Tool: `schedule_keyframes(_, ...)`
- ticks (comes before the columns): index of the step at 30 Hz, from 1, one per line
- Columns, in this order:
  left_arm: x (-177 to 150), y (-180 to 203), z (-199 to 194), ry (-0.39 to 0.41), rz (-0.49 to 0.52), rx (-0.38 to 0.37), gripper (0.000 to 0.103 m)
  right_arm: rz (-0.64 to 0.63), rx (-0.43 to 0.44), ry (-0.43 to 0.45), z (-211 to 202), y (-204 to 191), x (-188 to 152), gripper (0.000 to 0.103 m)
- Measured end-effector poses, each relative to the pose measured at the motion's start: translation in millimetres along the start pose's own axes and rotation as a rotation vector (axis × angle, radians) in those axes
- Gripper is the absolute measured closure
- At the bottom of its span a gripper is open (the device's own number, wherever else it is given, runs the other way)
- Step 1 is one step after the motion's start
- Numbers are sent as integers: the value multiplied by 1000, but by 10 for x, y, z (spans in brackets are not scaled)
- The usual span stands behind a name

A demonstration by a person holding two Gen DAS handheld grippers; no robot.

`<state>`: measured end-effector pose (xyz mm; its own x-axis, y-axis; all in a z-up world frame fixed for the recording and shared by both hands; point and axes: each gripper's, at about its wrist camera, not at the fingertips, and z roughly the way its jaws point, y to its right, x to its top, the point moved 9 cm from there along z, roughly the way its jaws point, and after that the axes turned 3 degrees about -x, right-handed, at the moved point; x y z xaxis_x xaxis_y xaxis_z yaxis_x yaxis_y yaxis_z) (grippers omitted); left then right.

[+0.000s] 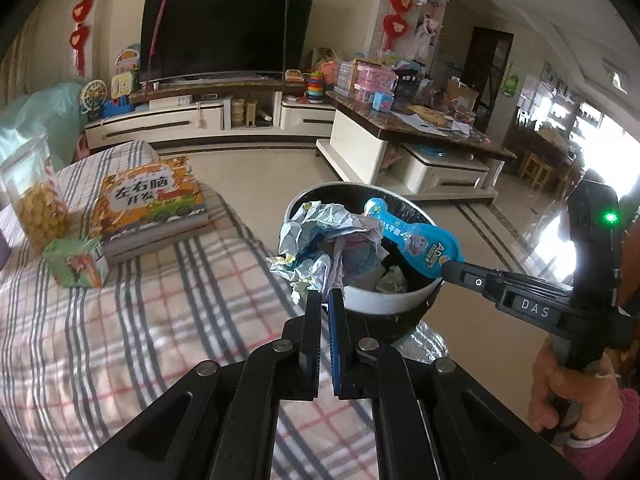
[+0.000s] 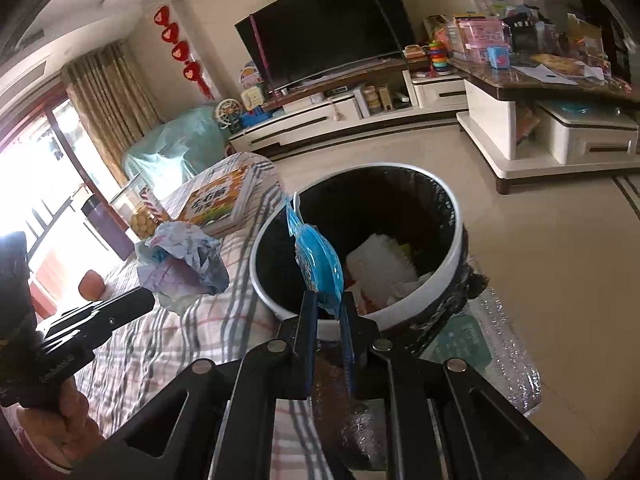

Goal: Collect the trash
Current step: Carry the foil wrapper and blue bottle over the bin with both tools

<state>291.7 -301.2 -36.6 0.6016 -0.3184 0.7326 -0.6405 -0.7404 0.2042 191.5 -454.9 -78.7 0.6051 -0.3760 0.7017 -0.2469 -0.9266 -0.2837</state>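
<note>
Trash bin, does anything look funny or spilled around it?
Nothing has spilled. The trash bin stands upright beside the bed. The crumpled paper in the left tool and the blue wrapper in the right tool are held up near its rim, not dropped.

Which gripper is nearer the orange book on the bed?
Left. The left gripper, shut on crumpled paper, is between the orange book and trash bin; the right gripper holds a blue wrapper over the bin.

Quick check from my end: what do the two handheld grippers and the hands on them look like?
Both are black linkage frames with silver pivot pins. The left gripper and right gripper each have flat black fingers with blue pads. The right unit's side reads "DAS" and shows a green light. The right hand is bare, with a pink sleeve.
</note>
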Motion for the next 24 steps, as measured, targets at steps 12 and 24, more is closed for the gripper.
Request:
schedule_keyframes(12, 160, 132, 410, -35, 22, -8, 101, 16, -49, -8, 108, 207, 152, 93)
schedule_keyframes(24, 275, 166, 721, -66, 26, 2, 101, 10, -87, -31, 274, 313, 273, 93)
